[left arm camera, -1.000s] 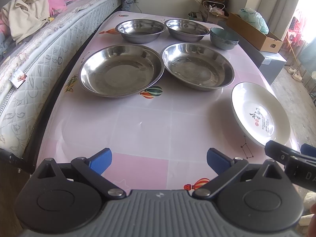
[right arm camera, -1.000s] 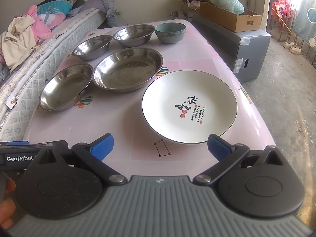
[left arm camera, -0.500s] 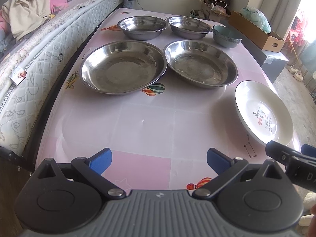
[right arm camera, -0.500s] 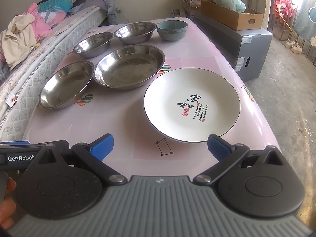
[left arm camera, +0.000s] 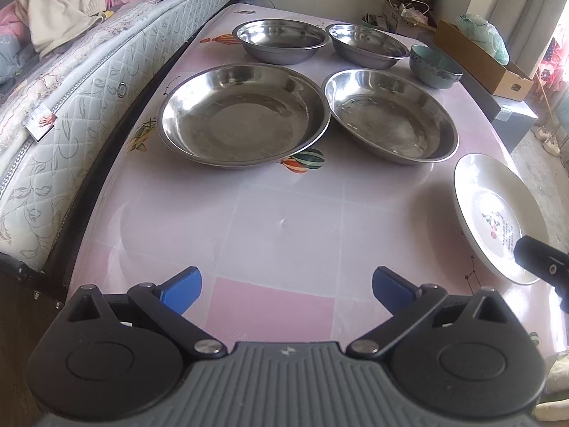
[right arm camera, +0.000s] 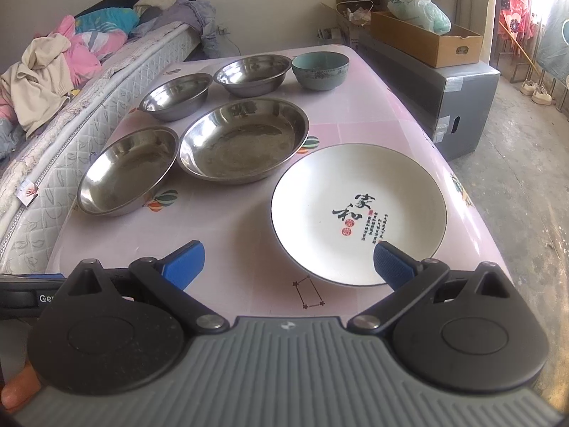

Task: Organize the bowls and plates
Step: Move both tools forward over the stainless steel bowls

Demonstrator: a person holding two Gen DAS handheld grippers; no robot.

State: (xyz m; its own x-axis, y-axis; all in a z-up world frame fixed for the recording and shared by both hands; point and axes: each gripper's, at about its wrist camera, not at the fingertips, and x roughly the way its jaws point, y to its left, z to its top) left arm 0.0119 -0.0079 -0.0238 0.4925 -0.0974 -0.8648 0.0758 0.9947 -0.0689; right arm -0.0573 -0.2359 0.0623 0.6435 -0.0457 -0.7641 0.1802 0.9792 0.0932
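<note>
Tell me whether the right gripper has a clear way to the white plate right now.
Probably yes. The right gripper is open and the white plate lies just ahead of it, its near rim by the right finger. Nothing stands between them; the steel dishes sit farther back and left.

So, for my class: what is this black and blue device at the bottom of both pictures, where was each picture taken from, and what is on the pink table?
A person holds one hand-held grabbing tool in each hand; no robot arm is involved. Each tool carries a camera looking forward along its blue-tipped tongs.

One picture comes from the left tongs, the other from the right tongs. Both are open and hold nothing.

On the pink patterned table lie two wide shallow steel dishes, two smaller steel bowls, a teal ceramic bowl and a white ceramic plate with black writing. The right tongs are nearest the white plate, one tip over its near rim.
</note>
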